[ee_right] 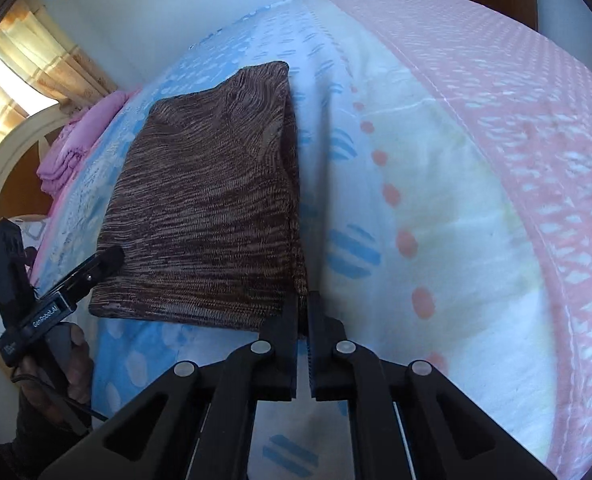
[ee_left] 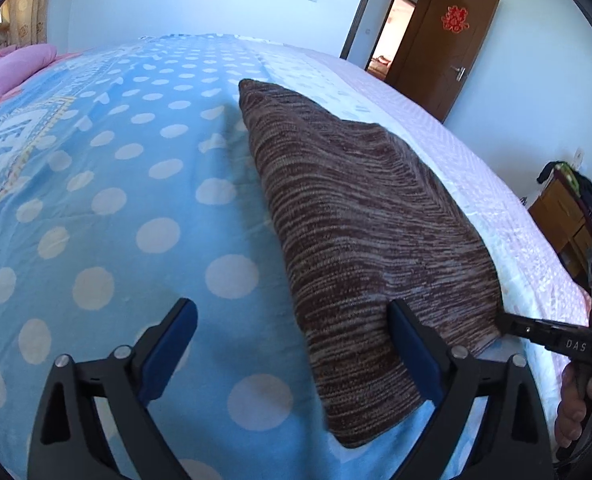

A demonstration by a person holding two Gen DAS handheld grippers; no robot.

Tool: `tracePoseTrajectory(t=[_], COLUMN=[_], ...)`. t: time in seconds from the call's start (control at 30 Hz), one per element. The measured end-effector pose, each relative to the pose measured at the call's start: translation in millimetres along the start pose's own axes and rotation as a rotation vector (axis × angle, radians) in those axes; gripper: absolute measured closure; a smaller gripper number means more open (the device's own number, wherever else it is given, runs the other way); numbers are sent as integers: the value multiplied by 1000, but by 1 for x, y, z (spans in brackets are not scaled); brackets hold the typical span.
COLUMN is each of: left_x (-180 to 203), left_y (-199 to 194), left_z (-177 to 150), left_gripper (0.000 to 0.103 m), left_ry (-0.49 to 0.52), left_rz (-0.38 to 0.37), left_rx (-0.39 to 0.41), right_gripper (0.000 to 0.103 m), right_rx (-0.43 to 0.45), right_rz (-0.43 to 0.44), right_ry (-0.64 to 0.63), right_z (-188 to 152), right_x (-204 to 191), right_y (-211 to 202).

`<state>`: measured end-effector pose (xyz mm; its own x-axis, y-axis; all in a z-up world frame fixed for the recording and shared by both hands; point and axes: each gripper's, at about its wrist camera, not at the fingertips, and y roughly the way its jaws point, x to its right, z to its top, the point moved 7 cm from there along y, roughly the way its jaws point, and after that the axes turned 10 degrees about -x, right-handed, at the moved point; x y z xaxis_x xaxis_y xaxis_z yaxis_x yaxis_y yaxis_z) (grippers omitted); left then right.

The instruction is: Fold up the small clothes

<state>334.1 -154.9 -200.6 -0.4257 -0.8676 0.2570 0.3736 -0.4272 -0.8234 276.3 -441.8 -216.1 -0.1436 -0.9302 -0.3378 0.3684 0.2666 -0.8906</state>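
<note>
**Folded knit on the bed, one corner pinched**

A brown-and-cream striped knit garment (ee_left: 360, 240) lies folded into a thick oblong on the bed's blue polka-dot cover (ee_left: 107, 200), close to where the blue print gives way to a white band and then a pink border (ee_right: 516, 128).

The left gripper (ee_left: 291, 344) hangs over the near end of the garment with its jaws spread wide and nothing between the pads. Its blue-padded left finger (ee_left: 167, 352) stands over bare dotted cover, well clear of the knit; its right finger (ee_left: 416, 352) stands over the garment's near end, though I cannot tell whether it touches. The near left corner of the fold falls between the two fingers.

The right gripper (ee_right: 304, 312) is clenched, its two black fingers almost meeting. Their tips sit right at the garment's near right corner, and the stacked layers of the fold's edge run away from them in a straight line. A sliver of knit appears to be caught between the tips. From the left wrist view, those closed fingers reach in from the right and meet the same edge.

A hand (ee_right: 67, 364) grips the left tool's handle; fingers (ee_left: 576, 404) wrap the right tool's handle.

Beyond the fingertips, a pink quilt (ee_right: 79, 140) sits bunched at the far end, with a brown door (ee_left: 444, 40) standing open.
</note>
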Motion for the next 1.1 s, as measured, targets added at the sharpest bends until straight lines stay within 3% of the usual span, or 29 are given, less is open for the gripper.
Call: tracePoseTrajectory(t=[0.07, 0.1, 0.13, 0.2, 0.33, 0.43, 0.57, 0.63, 0.77, 0.8, 0.83, 0.9, 0.97, 1.1], left_x=[-1, -1, -2, -5, -7, -2, -3, -4, -1, 1, 2, 5, 4, 3], left_y=[-7, -9, -12, -16, -14, -8, 11, 23, 22, 23, 23, 24, 26, 27], left_z=[1, 2, 3, 6, 14, 20, 18, 12, 9, 8, 8, 7, 8, 9], left_gripper=[5, 5, 5, 5, 5, 5, 0, 0, 0, 0, 0, 0, 0, 0], left_ry=[8, 13, 16, 9, -35, -30, -22, -34, -13, -2, 7, 21, 22, 25], left_rz=[21, 34, 45, 56, 34, 36, 89, 66, 68, 72, 77, 81, 82, 84], left_rx=[17, 23, 35, 49, 35, 30, -42, -83, -59, -56, -56, -59, -61, -61], right_gripper=[89, 78, 75, 75, 75, 75, 77, 78, 75, 71, 58, 46, 46, 46], right_rx=[16, 32, 69, 152, 236, 198, 62, 76, 50, 53, 66, 114, 164, 177], right_rz=[-7, -29, -77, -128, -40, -10, -75, -16, -3, 5, 29, 47, 55, 30], right_ry=[3, 4, -10, -57, -182, -255, -221, -207, -253, -254, -249, -209, -178, -144], right_z=[5, 8, 14, 26, 56, 71, 72, 71, 67, 68, 75, 96, 121, 167], right_x=[-2, -2, -5, -16, -58, -75, -49, -43, -43, -43, -42, -35, -27, -15], right_y=[-11, -19, -30, -50, -55, -21, 32, 28, 16, 12, 7, -2, -5, 16])
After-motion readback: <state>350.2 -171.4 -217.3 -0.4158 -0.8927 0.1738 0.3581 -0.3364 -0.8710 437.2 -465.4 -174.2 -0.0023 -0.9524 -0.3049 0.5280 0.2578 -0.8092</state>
